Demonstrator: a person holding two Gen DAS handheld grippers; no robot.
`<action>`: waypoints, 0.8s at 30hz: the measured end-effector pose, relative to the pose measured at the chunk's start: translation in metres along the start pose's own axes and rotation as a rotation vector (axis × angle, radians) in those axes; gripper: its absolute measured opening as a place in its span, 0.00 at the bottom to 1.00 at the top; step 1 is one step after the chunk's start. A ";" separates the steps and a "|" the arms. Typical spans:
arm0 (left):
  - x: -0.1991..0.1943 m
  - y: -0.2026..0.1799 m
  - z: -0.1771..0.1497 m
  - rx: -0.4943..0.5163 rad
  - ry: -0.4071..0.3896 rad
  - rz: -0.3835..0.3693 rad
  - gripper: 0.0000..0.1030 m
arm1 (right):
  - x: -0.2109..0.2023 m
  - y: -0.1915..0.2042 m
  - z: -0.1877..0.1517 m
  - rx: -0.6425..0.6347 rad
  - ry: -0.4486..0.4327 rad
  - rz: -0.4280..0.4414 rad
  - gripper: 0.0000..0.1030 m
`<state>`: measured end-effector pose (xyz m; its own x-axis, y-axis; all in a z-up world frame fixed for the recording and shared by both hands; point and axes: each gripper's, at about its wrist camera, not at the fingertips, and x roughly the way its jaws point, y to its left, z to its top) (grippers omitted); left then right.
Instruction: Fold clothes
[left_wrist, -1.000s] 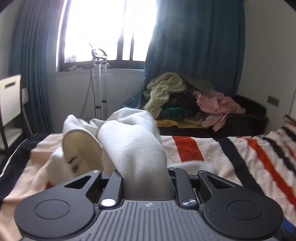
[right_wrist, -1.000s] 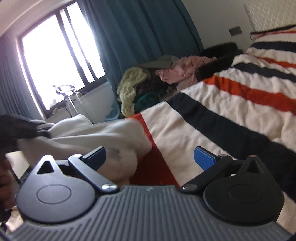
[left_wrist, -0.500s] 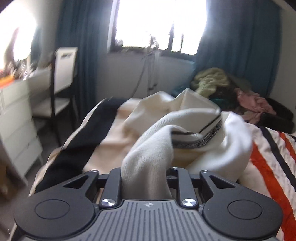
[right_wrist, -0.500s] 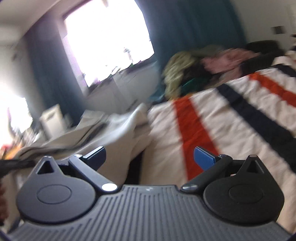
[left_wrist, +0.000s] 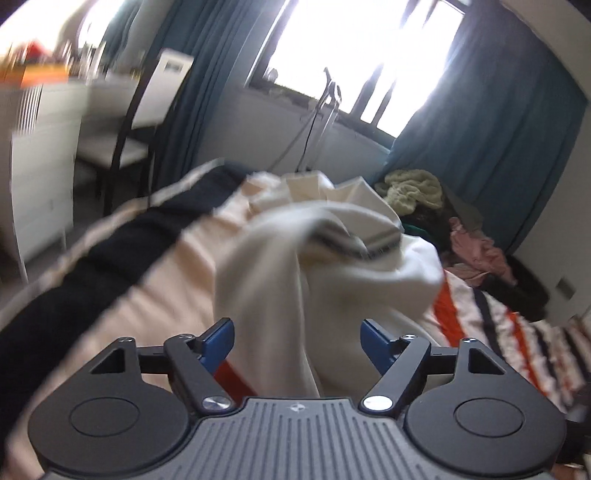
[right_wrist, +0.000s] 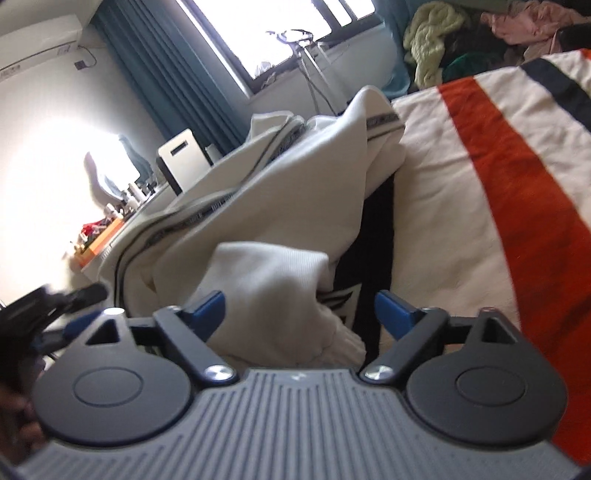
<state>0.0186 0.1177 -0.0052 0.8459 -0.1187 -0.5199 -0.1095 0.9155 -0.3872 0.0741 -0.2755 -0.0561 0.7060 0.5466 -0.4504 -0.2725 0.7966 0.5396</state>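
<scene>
A cream-white garment (left_wrist: 332, 251) with dark striped trim lies bunched on the striped bedspread (left_wrist: 147, 280). My left gripper (left_wrist: 297, 338) is open, its blue pads apart on either side of a hanging fold of the garment. In the right wrist view the same garment (right_wrist: 280, 192) spreads across the bed's left side, and a ribbed cuff (right_wrist: 266, 284) lies between the open jaws of my right gripper (right_wrist: 300, 310). The left gripper (right_wrist: 55, 306) shows dark at that view's left edge.
A pile of other clothes (left_wrist: 436, 206) sits on a dark seat past the bed's far end, by blue curtains (left_wrist: 498, 122). A white chair (left_wrist: 147, 110) and a white dresser (left_wrist: 33, 147) stand left of the bed. The orange-and-navy striped bedspread (right_wrist: 498, 158) extends to the right.
My left gripper was shut on the white garment and has now opened, with the fabric loose between the jaws. Both grippers swung left; the right one now has the cuff between its jaws.
</scene>
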 end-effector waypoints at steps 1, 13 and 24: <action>-0.003 0.001 -0.007 -0.022 0.021 -0.009 0.76 | 0.006 0.000 -0.002 -0.008 0.015 0.003 0.79; 0.065 -0.011 -0.047 -0.089 0.316 -0.107 0.81 | 0.006 0.025 -0.003 -0.126 -0.046 0.052 0.42; 0.037 0.003 -0.052 -0.199 0.184 -0.225 0.20 | -0.055 -0.008 0.026 0.076 -0.317 0.035 0.10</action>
<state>0.0221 0.0957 -0.0648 0.7544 -0.3931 -0.5257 -0.0457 0.7675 -0.6394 0.0545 -0.3188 -0.0174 0.8690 0.4557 -0.1929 -0.2589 0.7509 0.6076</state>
